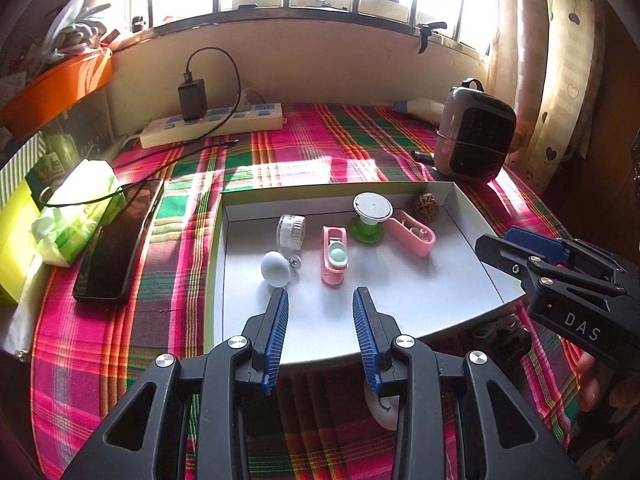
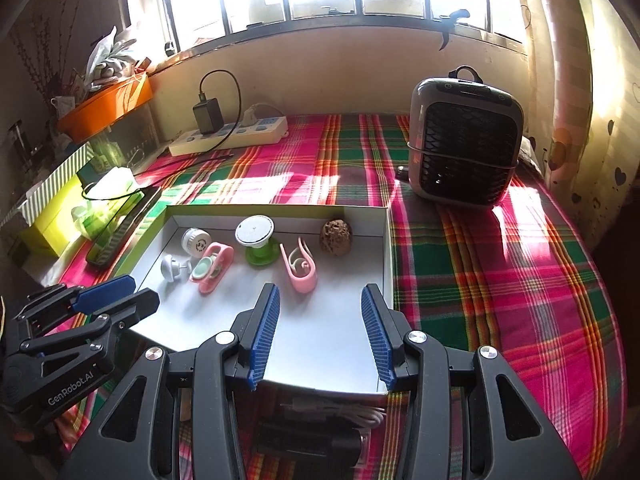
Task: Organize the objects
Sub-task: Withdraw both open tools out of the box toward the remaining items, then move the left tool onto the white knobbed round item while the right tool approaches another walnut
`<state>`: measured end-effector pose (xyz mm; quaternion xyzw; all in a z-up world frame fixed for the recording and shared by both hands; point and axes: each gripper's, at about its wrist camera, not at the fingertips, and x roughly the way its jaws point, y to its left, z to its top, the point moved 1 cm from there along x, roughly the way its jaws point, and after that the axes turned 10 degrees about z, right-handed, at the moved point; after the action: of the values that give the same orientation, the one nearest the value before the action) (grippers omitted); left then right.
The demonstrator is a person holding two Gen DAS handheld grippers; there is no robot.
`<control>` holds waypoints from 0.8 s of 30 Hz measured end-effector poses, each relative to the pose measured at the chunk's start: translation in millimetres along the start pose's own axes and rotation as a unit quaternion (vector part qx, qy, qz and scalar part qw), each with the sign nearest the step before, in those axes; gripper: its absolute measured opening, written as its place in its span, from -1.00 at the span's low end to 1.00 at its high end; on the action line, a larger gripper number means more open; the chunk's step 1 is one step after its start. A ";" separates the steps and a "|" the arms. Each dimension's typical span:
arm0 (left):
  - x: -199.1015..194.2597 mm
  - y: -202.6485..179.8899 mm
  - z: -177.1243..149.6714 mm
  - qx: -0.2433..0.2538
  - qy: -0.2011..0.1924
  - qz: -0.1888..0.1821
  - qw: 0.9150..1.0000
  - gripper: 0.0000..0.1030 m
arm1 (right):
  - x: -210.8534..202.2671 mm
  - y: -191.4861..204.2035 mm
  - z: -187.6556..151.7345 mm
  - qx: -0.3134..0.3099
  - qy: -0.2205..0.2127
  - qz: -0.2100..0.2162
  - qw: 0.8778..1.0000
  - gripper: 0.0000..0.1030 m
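Observation:
A shallow white box (image 1: 400, 300) lies on the plaid cloth. Inside it are a white egg-shaped knob (image 1: 275, 267), a white ribbed cap (image 1: 291, 230), a pink holder with a mint ball (image 1: 334, 255), a green spool with a white disc (image 1: 372, 216), a pink clip (image 1: 414, 232) and a brown walnut (image 1: 426, 203). My left gripper (image 1: 322, 294) hovers open and empty over the box's near left part. My right gripper (image 2: 321, 289) hovers open and empty over the near right part of the box (image 2: 276, 210), short of the pink clip (image 2: 300, 270) and the walnut (image 2: 336, 237).
A black phone (image 1: 112, 240), a tissue pack (image 1: 76, 216) and a yellow box lie left of the white box. A power strip (image 1: 212, 124) with a charger sits at the back, a grey heater (image 2: 466, 140) at the back right. A white cable (image 2: 360, 412) lies below the near edge.

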<state>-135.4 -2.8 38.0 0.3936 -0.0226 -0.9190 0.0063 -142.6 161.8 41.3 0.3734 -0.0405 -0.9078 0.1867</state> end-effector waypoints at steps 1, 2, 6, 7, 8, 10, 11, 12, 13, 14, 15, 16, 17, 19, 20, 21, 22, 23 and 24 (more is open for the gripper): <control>-1.6 1.1 -1.3 -0.001 -0.001 0.000 1.000 -0.39 | -1.6 0.0 -0.7 -0.001 -0.002 -0.001 1.000 -0.15; -3.0 1.8 -2.8 -0.001 -0.002 0.003 1.000 -0.39 | -2.9 0.4 -1.3 -0.001 -0.003 -0.001 1.000 -0.14; -8.3 5.1 -8.6 -0.009 -0.002 -0.002 1.000 -0.39 | -7.7 1.6 -5.7 0.002 -0.007 0.003 1.000 -0.14; -10.2 5.1 -10.1 -0.008 -0.003 0.001 1.000 -0.38 | -9.1 2.3 -7.5 0.002 -0.007 0.003 1.000 -0.14; -12.5 4.8 -11.3 -0.006 -0.006 0.004 1.000 -0.39 | -10.2 3.1 -9.1 0.002 -0.008 0.004 1.000 -0.14; -16.1 4.3 -13.8 -0.004 -0.008 0.003 1.000 -0.39 | -13.1 4.0 -12.5 0.002 -0.010 0.005 1.000 -0.14; -17.9 4.4 -15.4 -0.007 -0.008 -0.001 1.000 -0.39 | -14.5 4.7 -14.0 0.003 -0.011 0.007 1.000 -0.14; -19.2 4.2 -17.1 -0.007 -0.008 -0.005 1.000 -0.39 | -16.1 5.4 -15.5 0.002 -0.012 0.008 1.000 -0.14; -20.6 3.4 -19.1 -0.006 -0.008 -0.005 1.000 -0.39 | -18.1 5.8 -17.2 0.001 -0.013 0.009 1.000 -0.14; -22.0 2.4 -21.4 -0.005 -0.008 -0.006 1.000 -0.38 | -19.7 6.3 -18.9 0.002 -0.014 0.008 1.000 -0.14; -22.4 1.4 -23.6 -0.003 -0.006 -0.008 1.000 -0.38 | -21.2 7.0 -20.8 0.001 -0.014 0.010 1.000 -0.14; -22.7 0.5 -25.8 -0.002 -0.004 -0.009 1.000 -0.38 | -22.6 7.6 -22.7 0.001 -0.015 0.011 1.000 -0.14; -22.7 -0.5 -28.1 -0.001 -0.003 -0.011 1.000 -0.38 | -24.0 8.2 -24.6 0.002 -0.016 0.011 1.000 -0.14; -22.3 -2.4 -33.0 0.000 0.002 -0.013 1.000 -0.38 | -26.2 9.3 -28.2 0.000 -0.017 0.011 1.000 -0.14; -21.9 -3.5 -35.4 0.003 0.004 -0.014 1.000 -0.38 | -27.2 10.0 -29.9 0.000 -0.017 0.010 1.000 -0.14; -21.4 -4.9 -37.4 0.005 0.007 -0.016 1.000 -0.38 | -27.9 10.1 -31.9 0.000 -0.017 0.011 1.000 -0.14; -20.9 -6.0 -39.2 0.007 0.009 -0.017 1.000 -0.38 | -28.6 10.3 -33.6 0.000 -0.017 0.012 1.000 -0.14; -20.7 -7.0 -40.8 0.008 0.011 -0.019 1.000 -0.37 | -29.1 10.5 -35.1 0.000 -0.018 0.012 1.000 -0.14; -20.4 -7.5 -42.3 0.008 0.013 -0.021 1.000 -0.34 | -29.4 10.4 -36.7 0.001 -0.017 0.013 1.000 -0.14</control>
<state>-90.7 3.7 23.2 0.4056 -0.0214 -0.9137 -0.0161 -94.8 165.5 36.7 0.3572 -0.0496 -0.9116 0.1971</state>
